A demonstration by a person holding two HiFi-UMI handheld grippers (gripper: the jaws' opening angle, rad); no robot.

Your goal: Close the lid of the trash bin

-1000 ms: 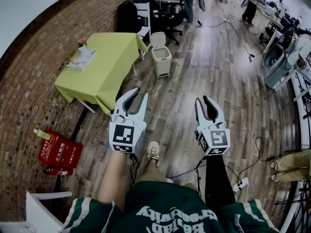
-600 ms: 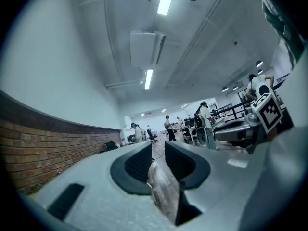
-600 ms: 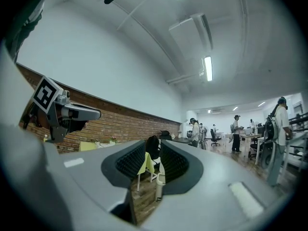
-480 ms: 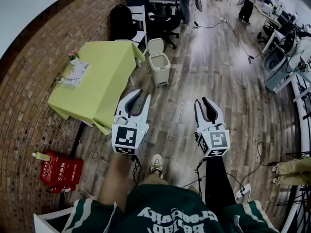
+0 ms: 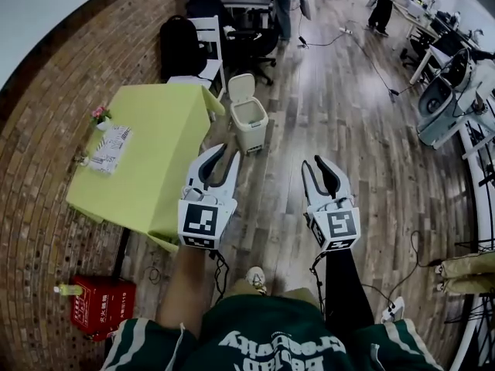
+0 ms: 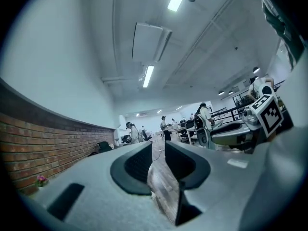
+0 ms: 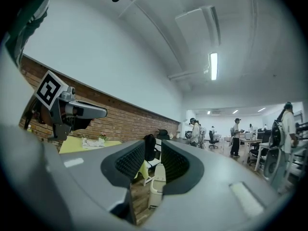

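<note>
1. My left gripper (image 5: 224, 154) is held level out in front of me. Its jaws are spread and hold nothing; in the left gripper view only wooden floor (image 6: 161, 196) shows through the gap.
2. My right gripper (image 5: 317, 163) sits alongside it on the right, also level. Its jaws stand apart and have just been opening a little wider. Nothing is pinched between them.
3. In the right gripper view the trash bin (image 7: 156, 186) shows through the gap between the jaws, well beyond the pads and not touched by them.
4. From the head view, the trash bin (image 5: 249, 120) stands on the floor beyond the left gripper, well apart from both grippers.
5. Its lid (image 5: 240, 86) is raised, standing up on the far side of the bin, so the bin is open.
6. Just left of the bin is a table (image 5: 158, 176) under a yellow-green cloth; the bin sits by its far right corner.
7. On the table's left part lie papers (image 5: 108, 147), with small flowers (image 5: 98, 114) beside them.
8. Farther off, a white chair (image 5: 209, 41) stands with a black backpack (image 5: 179, 49) to its left.
9. A brick wall (image 5: 35, 199) runs along the left side. Near it, on the floor by me, is a red box (image 5: 100, 306) with a bottle (image 5: 68, 290) beside it.
</note>
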